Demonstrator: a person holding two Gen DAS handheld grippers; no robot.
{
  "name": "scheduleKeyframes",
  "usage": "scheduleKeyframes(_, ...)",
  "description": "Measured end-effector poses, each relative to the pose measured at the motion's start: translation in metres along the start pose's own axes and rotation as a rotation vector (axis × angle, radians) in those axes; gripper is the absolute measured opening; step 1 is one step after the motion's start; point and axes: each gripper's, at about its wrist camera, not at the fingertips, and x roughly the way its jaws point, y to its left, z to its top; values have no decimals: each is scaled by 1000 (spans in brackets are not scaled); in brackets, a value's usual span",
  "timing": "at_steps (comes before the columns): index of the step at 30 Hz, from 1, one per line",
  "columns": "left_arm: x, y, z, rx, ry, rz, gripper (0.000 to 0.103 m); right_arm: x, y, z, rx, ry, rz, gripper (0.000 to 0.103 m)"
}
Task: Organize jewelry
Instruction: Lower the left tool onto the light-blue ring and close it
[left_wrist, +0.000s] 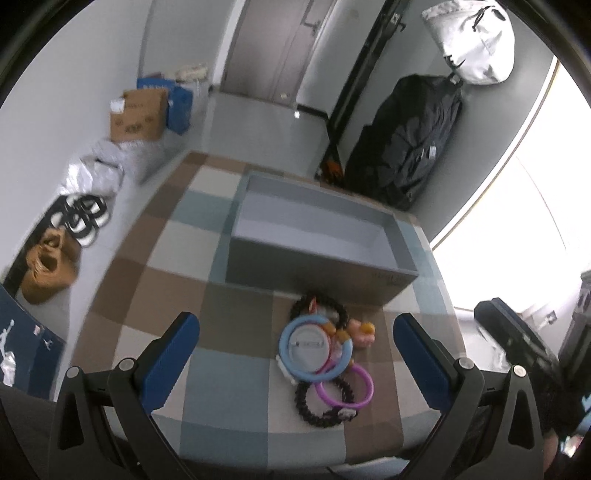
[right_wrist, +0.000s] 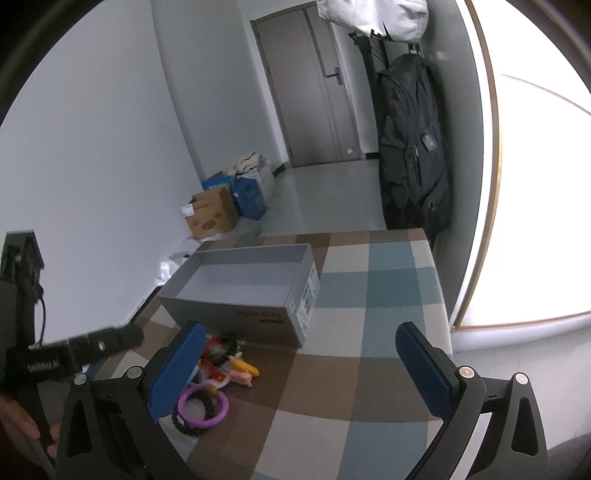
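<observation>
Jewelry lies in a small heap (left_wrist: 325, 354) on the checked table (left_wrist: 229, 376), ahead of the left tongs (left_wrist: 295, 347) and between their wide-open blue pads. From left to right I make out a blue ring (left_wrist: 314, 347), a purple ring (left_wrist: 345, 387) overlapping a black bead bracelet (left_wrist: 321, 402), and a pink and yellow trinket (left_wrist: 364, 332). Beyond the heap stands an empty grey box (left_wrist: 314, 236). The right tongs (right_wrist: 301, 373) also gape, holding nothing, with the heap just beside their left pad. Sorting looks barely begun: next, one pair must drop over a single piece, close gently, and carry it to the box.
</observation>
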Motion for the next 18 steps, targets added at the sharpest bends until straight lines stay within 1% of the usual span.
scheduleKeyframes(1, 3, 1, -1, 2, 19, -10, 95, 2, -1, 1, 5, 3, 3, 103)
scheduleKeyframes(2, 6, 1, -2, 7, 39, -18, 91, 5, -2, 1, 10, 8, 5, 103)
scheduleKeyframes(4, 15, 1, -6, 14, 91, -47, 89, 8, -3, 2, 16, 15, 7, 103)
scheduleKeyframes(7, 22, 0, -8, 18, 137, -74, 79, 15, -6, 3, 33, 30, 20, 103)
scheduleKeyframes(13, 30, -2, -8, 32, 195, -103, 79, 23, -6, 6, 53, 43, 46, 103)
scheduleKeyframes(16, 35, 0, -7, 33, 206, -116, 79, 24, -5, 6, 52, 48, 54, 103)
scheduleKeyframes(18, 38, 3, -7, 25, 223, -140, 70, 25, -5, 6, 49, 48, 57, 103)
